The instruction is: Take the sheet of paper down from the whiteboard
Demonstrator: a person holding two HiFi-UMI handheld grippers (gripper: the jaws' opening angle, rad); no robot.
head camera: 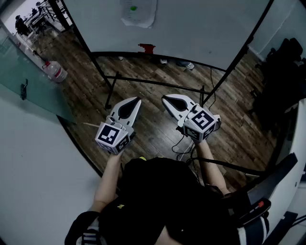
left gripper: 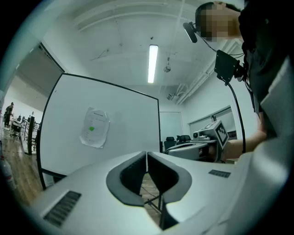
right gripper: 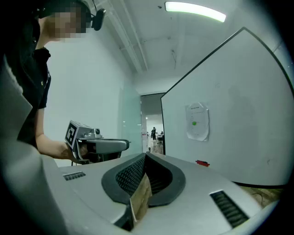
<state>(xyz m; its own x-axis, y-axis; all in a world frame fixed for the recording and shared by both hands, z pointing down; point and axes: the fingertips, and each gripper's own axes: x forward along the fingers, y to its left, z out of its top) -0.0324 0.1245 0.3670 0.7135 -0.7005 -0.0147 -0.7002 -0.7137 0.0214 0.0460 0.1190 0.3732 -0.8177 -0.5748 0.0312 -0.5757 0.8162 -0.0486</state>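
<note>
The whiteboard (head camera: pixel 201 28) is a broad, smooth white panel in a thin black frame on black tube legs, standing ahead of both grippers and well apart from them; the floor (head camera: pixel 143 100) beneath the grippers is dark wood-grain planking with a worn, streaky look; the left gripper (head camera: pixel 137 100) is a pale grey moulded shell tapering to a point, with a cube of black-and-white square markers at its rear, and in its own view its dark matte pads (left gripper: pixel 131 176) meet in a thin seam with nothing between them, so it is clenched and empty; the right gripper (head camera: pixel 165 98) has the same shape just beside it, its ribbed dark pads (right gripper: pixel 128 176) pressed together at the tip, while a tan card-like strip (right gripper: pixel 140 202) stands in the slot at their root, and whether that is part of the tool I cannot tell; the sheet of paper (head camera: pixel 138 12) hangs on the whiteboard face, ahead of and above both closed tips, touched by neither; it is white, slightly crumpled with lifting lower corners, carries faint print lines and a small green spot near its middle (left gripper: pixel 94 127); a small red block (head camera: pixel 147 48) sits on the board below it.
</note>
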